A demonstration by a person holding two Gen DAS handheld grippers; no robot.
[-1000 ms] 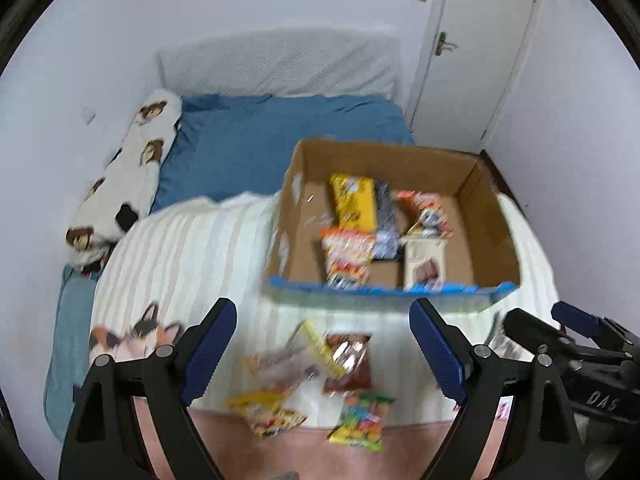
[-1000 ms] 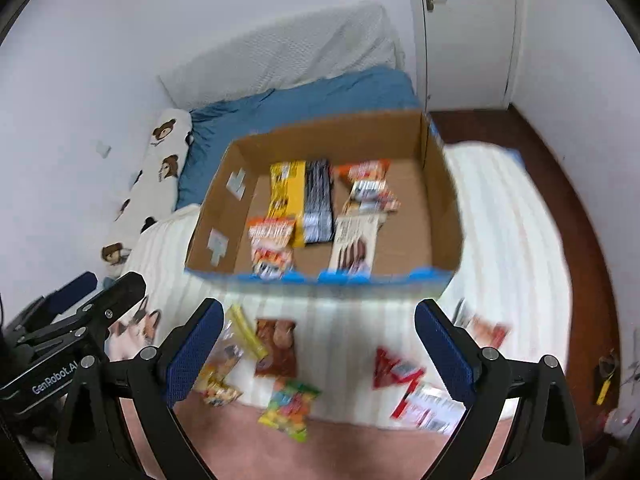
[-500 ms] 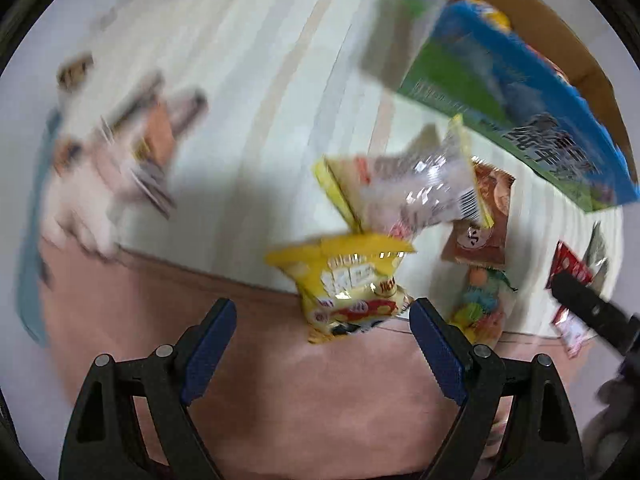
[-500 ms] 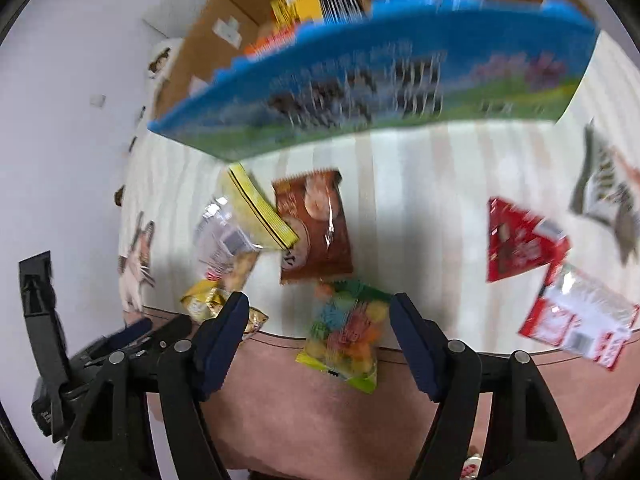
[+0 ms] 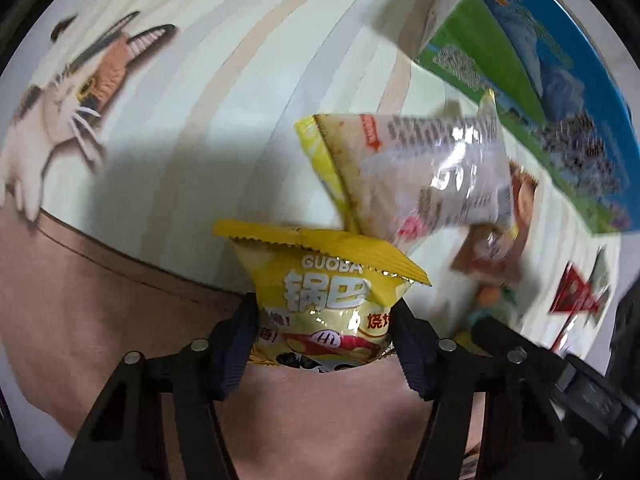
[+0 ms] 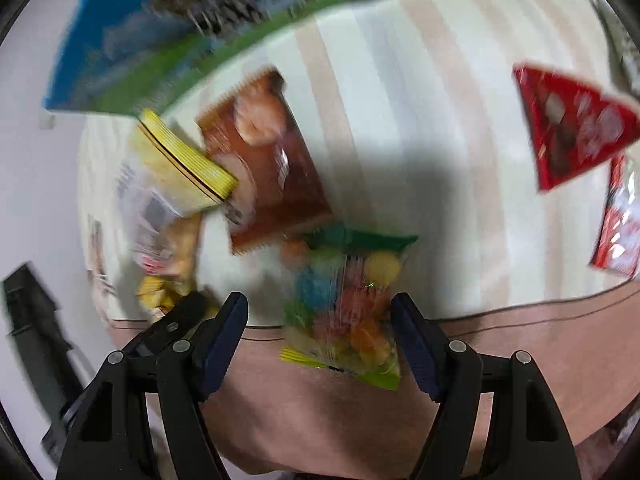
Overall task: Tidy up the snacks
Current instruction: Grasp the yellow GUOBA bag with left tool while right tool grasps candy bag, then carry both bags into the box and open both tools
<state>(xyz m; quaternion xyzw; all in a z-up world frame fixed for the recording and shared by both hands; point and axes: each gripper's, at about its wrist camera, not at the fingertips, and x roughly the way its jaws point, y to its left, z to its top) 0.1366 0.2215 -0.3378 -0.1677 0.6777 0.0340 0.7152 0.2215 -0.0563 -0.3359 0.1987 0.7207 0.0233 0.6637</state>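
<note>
Black triangular-cutout gripper frames, ribbed navy fingertips (silver screws at the pivots).

A home bedroom, with snacks spread on a bed.

The striped blanket with a cartoon cat printed on it marks this as household bedding; its pink border runs along the near edge. Loose on the blanket, near a printed box, lie retail snack packs: a yellow bag, a brown pack, a candy bag and red packs.
</note>
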